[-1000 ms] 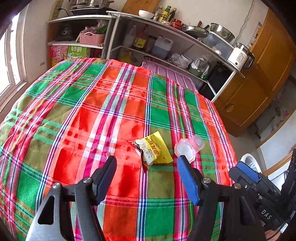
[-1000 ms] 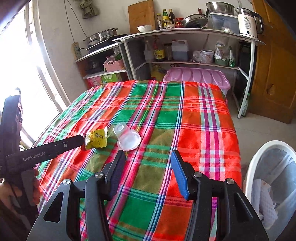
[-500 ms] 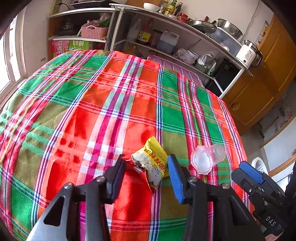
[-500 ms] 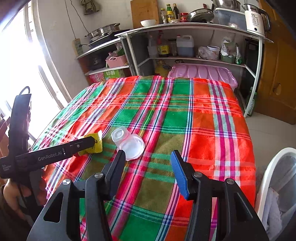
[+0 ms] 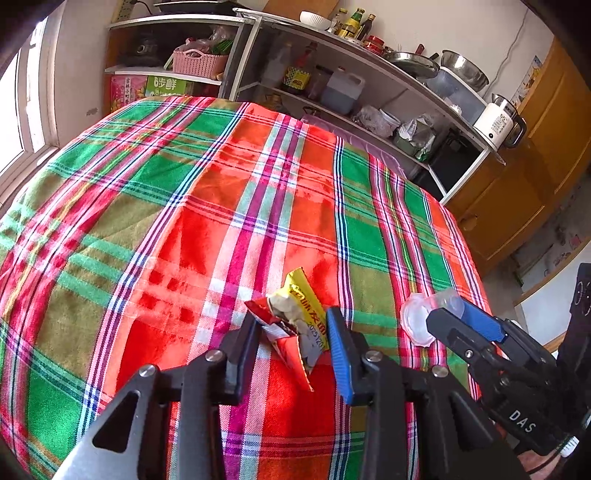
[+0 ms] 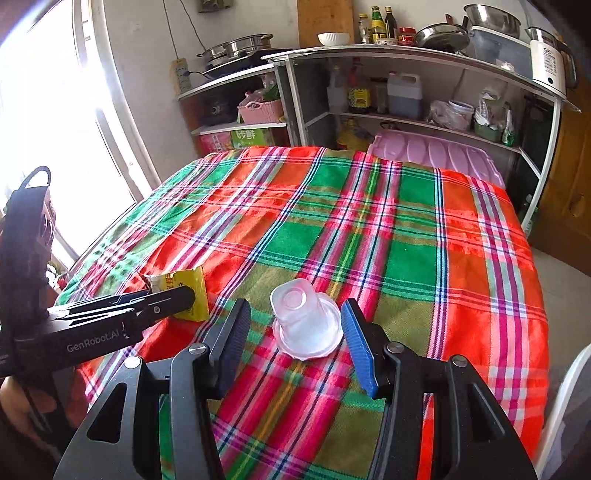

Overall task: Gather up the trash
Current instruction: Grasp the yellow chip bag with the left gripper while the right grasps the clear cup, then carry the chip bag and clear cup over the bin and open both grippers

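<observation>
**Wrapper pinched, cup straddled**

Left gripper (image 5: 293, 341) just closing, now clenched on crumpled yellow-red snack wrapper (image 5: 297, 315) on plaid tablecloth (image 5: 221, 206). Right gripper (image 6: 293, 332) released, spread either side of overturned clear plastic cup (image 6: 304, 323), pads not touching.

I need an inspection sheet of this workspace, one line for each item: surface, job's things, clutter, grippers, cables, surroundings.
Surface: table under a plaid tablecloth, red, green and pink.
Job's things: yellow and red snack wrapper, crumpled, between the left fingers; clear plastic cup, upside down on the cloth; white bin at the table's right edge.
Clutter: nothing seen on the cloth besides these.
Grippers: left gripper has just been closing, and its fingers now press on the wrapper; right gripper is open, fingers on both sides of the cup, not touching.
Cables: one wire on the wall behind the shelves.
Surroundings: metal shelves with bottles, pots and a kettle; bright window left; wooden cabinet right.
</observation>
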Motion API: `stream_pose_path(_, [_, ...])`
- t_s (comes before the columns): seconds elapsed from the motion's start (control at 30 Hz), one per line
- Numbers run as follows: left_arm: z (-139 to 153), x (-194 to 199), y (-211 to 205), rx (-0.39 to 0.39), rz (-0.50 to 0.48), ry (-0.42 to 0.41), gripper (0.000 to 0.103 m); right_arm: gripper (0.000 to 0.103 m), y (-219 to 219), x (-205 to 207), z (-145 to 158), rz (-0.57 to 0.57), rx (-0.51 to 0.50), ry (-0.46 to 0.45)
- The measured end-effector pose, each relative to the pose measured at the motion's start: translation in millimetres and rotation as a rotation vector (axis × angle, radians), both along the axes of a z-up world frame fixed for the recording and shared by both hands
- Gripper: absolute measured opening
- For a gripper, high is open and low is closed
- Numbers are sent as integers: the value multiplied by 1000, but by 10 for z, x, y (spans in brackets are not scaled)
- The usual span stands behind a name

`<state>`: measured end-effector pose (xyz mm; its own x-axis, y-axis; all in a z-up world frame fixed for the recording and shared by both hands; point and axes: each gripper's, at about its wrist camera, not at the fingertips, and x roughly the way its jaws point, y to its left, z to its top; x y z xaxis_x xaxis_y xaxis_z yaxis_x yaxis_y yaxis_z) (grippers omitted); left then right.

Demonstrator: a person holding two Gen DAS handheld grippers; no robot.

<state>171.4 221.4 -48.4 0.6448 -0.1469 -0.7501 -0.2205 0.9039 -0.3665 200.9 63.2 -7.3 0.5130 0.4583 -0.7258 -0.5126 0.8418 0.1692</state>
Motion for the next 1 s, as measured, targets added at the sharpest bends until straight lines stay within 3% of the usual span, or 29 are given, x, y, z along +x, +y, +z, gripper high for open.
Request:
stream_pose_path(0.2, [11, -12, -61, 45, -5, -4, 38, 49, 37, 36, -64, -17, -18, -4])
stream_pose_path(0.27, [12, -18, -63, 42, -4, -5, 37, 33, 34, 41, -80, -18, -21, -2])
stream_pose_path(0.3, [11, -27, -60, 41, -5, -4, 37, 32, 36, 43, -90, -22, -27, -2])
stream_pose_path(1.0, [188, -454, -290, 85, -16, -29, 36, 31, -341, -424, 130, -72, 94, -8])
